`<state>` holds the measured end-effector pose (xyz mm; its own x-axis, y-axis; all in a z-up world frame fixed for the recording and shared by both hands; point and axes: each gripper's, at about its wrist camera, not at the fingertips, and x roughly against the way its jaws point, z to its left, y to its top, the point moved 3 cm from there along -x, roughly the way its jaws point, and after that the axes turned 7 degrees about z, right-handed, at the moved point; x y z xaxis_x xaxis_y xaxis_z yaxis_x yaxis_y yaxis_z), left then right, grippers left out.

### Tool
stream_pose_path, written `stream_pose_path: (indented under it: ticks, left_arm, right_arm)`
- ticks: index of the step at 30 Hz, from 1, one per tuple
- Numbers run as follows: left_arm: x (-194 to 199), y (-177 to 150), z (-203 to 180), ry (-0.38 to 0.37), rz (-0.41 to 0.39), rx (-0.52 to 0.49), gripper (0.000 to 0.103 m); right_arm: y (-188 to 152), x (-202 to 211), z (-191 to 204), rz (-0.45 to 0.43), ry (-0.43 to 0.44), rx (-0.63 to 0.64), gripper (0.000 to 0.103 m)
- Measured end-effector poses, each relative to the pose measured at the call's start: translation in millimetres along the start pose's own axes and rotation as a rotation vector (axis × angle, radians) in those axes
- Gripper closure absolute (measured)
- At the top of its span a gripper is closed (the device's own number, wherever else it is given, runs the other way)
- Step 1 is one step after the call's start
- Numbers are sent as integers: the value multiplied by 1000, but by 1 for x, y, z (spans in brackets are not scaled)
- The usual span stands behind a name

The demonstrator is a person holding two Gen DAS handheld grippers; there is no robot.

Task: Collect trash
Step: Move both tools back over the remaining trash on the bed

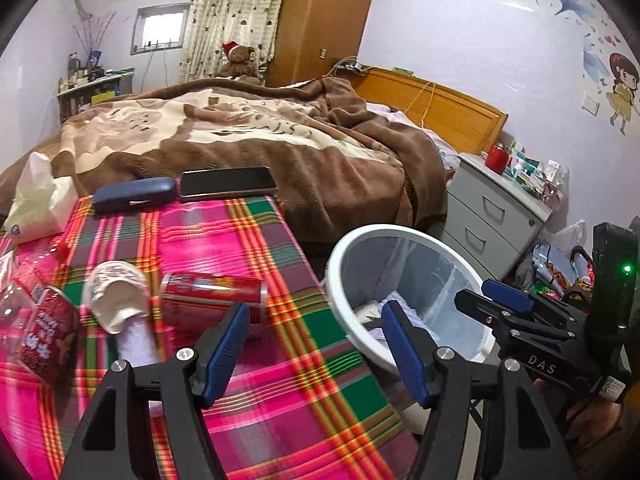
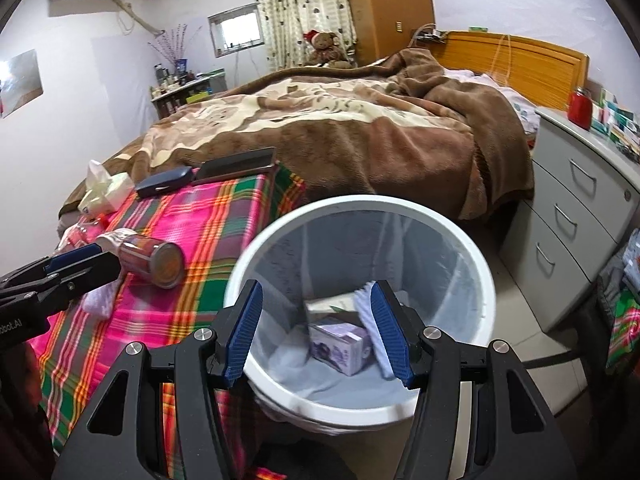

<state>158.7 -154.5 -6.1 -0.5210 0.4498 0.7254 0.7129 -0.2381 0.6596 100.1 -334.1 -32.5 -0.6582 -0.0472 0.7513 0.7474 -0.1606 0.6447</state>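
A white trash bin (image 2: pixel 444 224) with a clear liner stands beside the plaid-covered table (image 1: pixel 304 396); it also shows in the left wrist view (image 1: pixel 340 280). A purple box (image 2: pixel 340 346) and white paper lie inside it. My right gripper (image 2: pixel 316 332) is open and empty over the bin's mouth. My left gripper (image 1: pixel 316 348) is open and empty above the table's right edge, near a red can (image 1: pixel 212 296) lying on its side; the can also shows in the right wrist view (image 2: pixel 154 260). A white crumpled tissue (image 1: pixel 120 300) and a red wrapper (image 1: pixel 48 332) lie left of the can.
A dark glasses case (image 1: pixel 134 194), a phone (image 1: pixel 228 182) and a tissue pack (image 1: pixel 36 200) sit at the table's far end. A bed with a brown blanket (image 1: pixel 256 132) lies behind. A grey drawer unit (image 2: pixel 580 216) stands right of the bin.
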Motion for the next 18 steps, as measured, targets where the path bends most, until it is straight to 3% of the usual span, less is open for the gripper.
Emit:
stream_pose_path:
  ticks: [18]
  left_arm:
    - [56,-23,126,166,-57,169,35]
  right_arm:
    - [13,-22,77,6,117,146,45]
